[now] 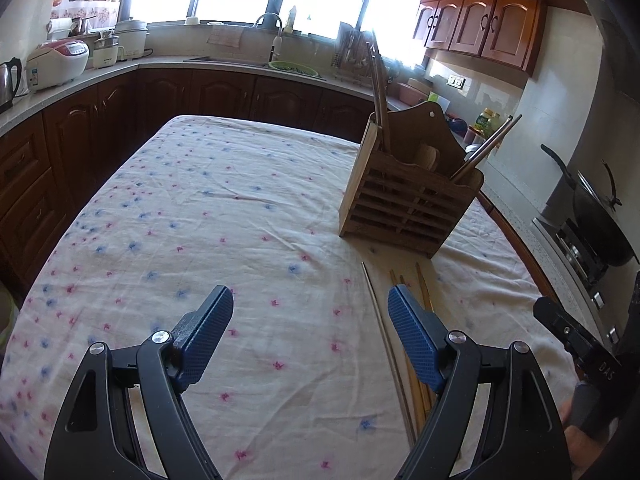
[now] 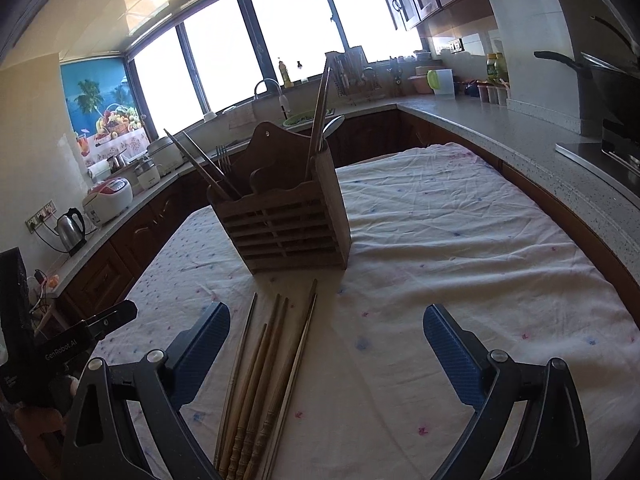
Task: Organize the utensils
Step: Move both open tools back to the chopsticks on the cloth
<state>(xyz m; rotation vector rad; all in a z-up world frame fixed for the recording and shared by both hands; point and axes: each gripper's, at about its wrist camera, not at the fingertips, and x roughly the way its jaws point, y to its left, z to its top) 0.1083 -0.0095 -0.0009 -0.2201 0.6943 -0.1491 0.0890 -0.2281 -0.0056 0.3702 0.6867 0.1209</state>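
A wooden slatted utensil holder (image 1: pixel 404 196) stands on the table's right part; it also shows in the right wrist view (image 2: pixel 284 224). Chopsticks, a spoon and a fork stick up out of it. Several loose chopsticks (image 2: pixel 264 364) lie side by side on the cloth in front of the holder; in the left wrist view they (image 1: pixel 394 344) pass under my right finger. My left gripper (image 1: pixel 310 300) is open and empty above the cloth, left of the chopsticks. My right gripper (image 2: pixel 326 316) is open and empty, with the chopsticks just inside its left finger (image 2: pixel 204 340).
The table carries a white floral cloth (image 1: pixel 200 208). Counters run around it with a rice cooker (image 1: pixel 58 62), kettle (image 2: pixel 72 230), sink (image 1: pixel 276 64) and a wok on the stove (image 1: pixel 600 216). The other gripper's body shows at each view's edge (image 1: pixel 580 340).
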